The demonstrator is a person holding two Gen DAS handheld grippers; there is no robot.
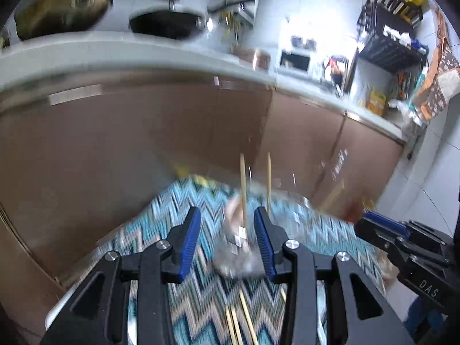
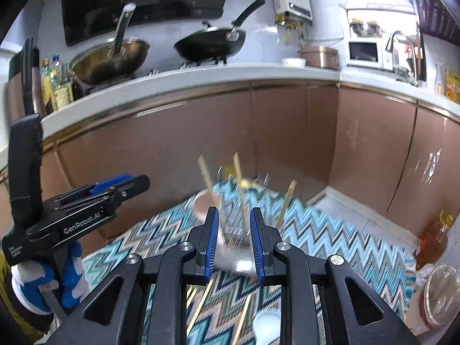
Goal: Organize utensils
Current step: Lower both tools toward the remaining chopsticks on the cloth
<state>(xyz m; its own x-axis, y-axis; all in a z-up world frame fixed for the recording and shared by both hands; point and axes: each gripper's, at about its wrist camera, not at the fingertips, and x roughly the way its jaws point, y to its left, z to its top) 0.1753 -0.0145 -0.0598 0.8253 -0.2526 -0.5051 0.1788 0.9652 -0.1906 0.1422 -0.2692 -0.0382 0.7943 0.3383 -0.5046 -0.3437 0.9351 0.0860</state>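
Observation:
A clear glass holder (image 1: 238, 247) stands on the zigzag-patterned cloth (image 1: 201, 296), blurred, with two wooden chopsticks (image 1: 243, 189) upright in it. My left gripper (image 1: 227, 241) is open, its blue pads on either side of the holder. In the right wrist view the holder (image 2: 234, 235) sits between my right gripper's open fingers (image 2: 232, 241), with chopsticks (image 2: 240, 189) standing in it. Loose chopsticks (image 2: 201, 307) and a white spoon (image 2: 266, 326) lie on the cloth below. A pinkish spoon (image 2: 205, 204) is by the holder.
Brown kitchen cabinets (image 2: 287, 132) stand close behind the cloth. Two pans (image 2: 210, 43) sit on the counter above. An oil bottle (image 2: 434, 238) and a lidded container (image 2: 437, 296) are at the right. The other gripper (image 2: 86, 210) shows at the left.

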